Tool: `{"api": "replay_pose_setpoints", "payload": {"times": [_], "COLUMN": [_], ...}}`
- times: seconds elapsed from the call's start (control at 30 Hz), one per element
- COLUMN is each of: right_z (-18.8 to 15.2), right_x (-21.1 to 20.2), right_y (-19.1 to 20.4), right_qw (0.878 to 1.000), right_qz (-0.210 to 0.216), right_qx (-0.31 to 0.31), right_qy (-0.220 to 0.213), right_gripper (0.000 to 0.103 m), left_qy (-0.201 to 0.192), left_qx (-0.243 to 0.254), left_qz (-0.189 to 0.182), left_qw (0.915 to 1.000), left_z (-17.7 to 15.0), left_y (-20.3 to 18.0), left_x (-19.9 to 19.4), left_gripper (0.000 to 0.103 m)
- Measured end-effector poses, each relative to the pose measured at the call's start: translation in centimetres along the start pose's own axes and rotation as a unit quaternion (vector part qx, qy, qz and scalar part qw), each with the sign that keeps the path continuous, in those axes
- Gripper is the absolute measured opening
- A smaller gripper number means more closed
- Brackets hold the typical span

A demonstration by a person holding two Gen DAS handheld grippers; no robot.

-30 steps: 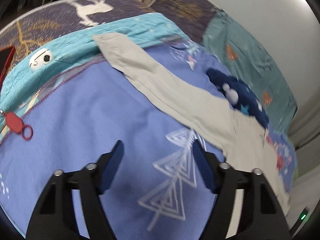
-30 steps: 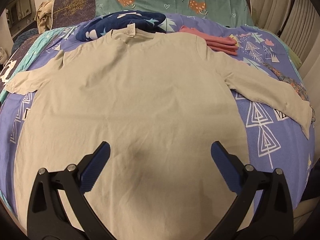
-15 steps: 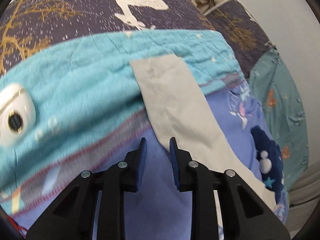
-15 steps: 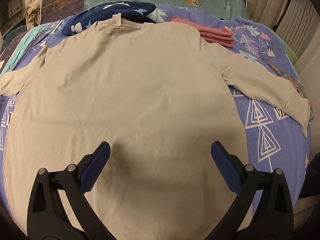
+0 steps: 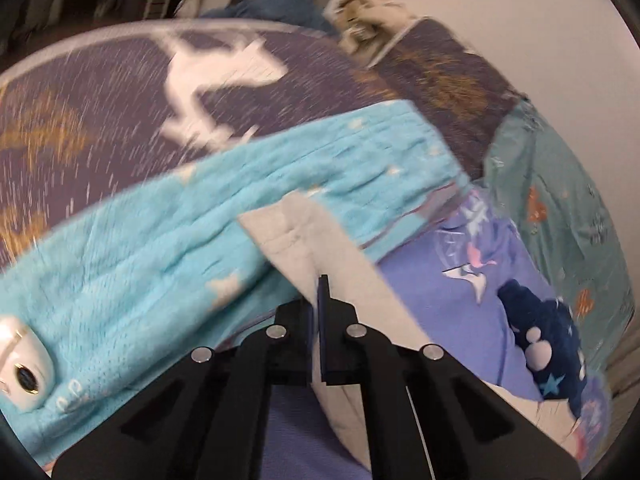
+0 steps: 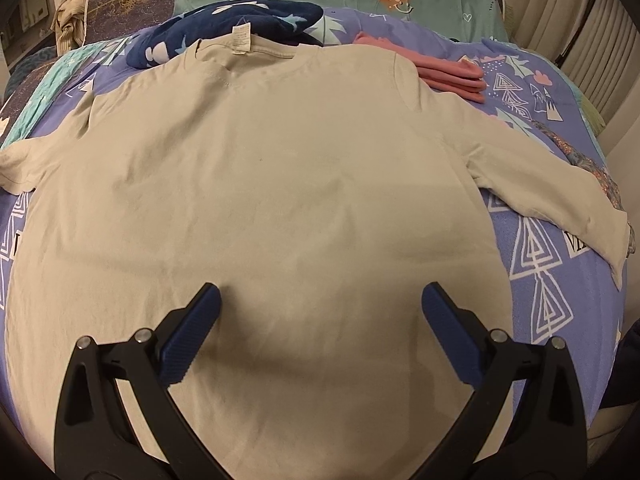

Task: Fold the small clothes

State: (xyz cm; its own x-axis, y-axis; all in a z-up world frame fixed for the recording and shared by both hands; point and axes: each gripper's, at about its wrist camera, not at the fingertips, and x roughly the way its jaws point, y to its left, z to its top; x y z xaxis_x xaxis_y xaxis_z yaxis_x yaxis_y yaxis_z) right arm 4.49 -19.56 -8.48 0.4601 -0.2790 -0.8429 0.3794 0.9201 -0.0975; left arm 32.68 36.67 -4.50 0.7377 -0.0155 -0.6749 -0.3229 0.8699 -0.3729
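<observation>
In the left wrist view the left tool is pinched shut on the sleeve of the beige shirt, which lies over a turquoise blanket at the bed's edge, so the sleeve fold looks to be the step in hand. In the right wrist view the right tool hangs wide apart and empty above the beige shirt, spread flat on the bed. The next move likely calls for carrying the pinched sleeve inward across the body without dragging the shirt askew.

Left claw clamped tight — right claw spread wide.
</observation>
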Motion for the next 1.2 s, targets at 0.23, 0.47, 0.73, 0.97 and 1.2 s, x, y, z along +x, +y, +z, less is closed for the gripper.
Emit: {"api": "replay_pose_setpoints", "payload": {"times": [0.23, 0.47, 0.73, 0.97, 1.2], "right_z": [0.6, 0.6, 0.3, 4.3, 8.9], "right_x": [0.2, -0.2, -0.5, -0.1, 6.0], "right_y": [-1.4, -4.8, -8.7, -5.7, -1.0], "right_qw": [1.0, 0.998, 0.997, 0.99, 0.965], "right_qz": [0.001, -0.013, -0.016, 0.136, 0.255], "right_qx": [0.023, 0.048, 0.075, 0.027, 0.037], "right_qy": [-0.012, -0.025, -0.024, -0.027, 0.053], "right_gripper": [0.101, 0.101, 0.101, 0.053, 0.053], "left_qy": [-0.056, 0.006, 0.078, 0.04, 0.053], "left_qx": [0.238, 0.401, 0.476, 0.494, 0.48], "left_qz": [-0.117, -0.263, -0.244, -0.195, -0.128], "left_qw": [0.9625, 0.8774, 0.8411, 0.8462, 0.8664], "left_z": [-5.0, -20.8, -30.3, -28.7, -26.6], "left_y": [-17.8, -32.9, -34.1, -28.8, -23.5], "left_x": [-8.7, -13.6, -12.1, -14.2, -12.4], "left_gripper": [0.001, 0.002, 0.024, 0.032, 0.032]}}
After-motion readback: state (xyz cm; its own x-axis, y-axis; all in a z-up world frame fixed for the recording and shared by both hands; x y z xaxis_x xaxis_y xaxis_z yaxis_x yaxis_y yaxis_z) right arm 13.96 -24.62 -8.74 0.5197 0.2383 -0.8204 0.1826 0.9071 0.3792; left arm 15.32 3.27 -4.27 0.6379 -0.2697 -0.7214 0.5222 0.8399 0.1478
